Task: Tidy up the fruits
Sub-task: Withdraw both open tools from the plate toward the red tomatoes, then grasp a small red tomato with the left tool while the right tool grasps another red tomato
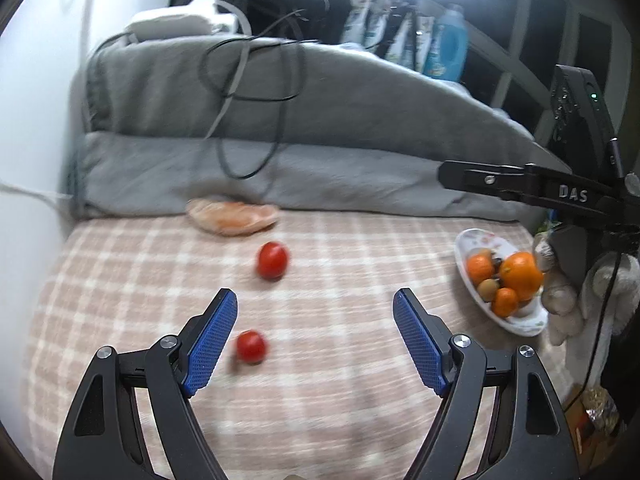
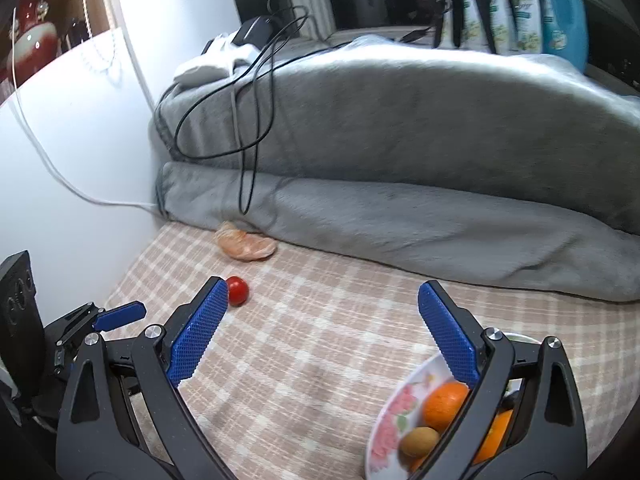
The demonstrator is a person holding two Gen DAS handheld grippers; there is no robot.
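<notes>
While spread wide, left claw [image 1: 315,306] hovers beside near tomato [image 1: 251,345].

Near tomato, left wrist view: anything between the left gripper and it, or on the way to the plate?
Nothing visible. The near tomato lies on bare checked bedcover just beyond the open left gripper, close to its left finger. The stretch of cover toward the plate of oranges is bare; the far tomato sits off that line.
</notes>
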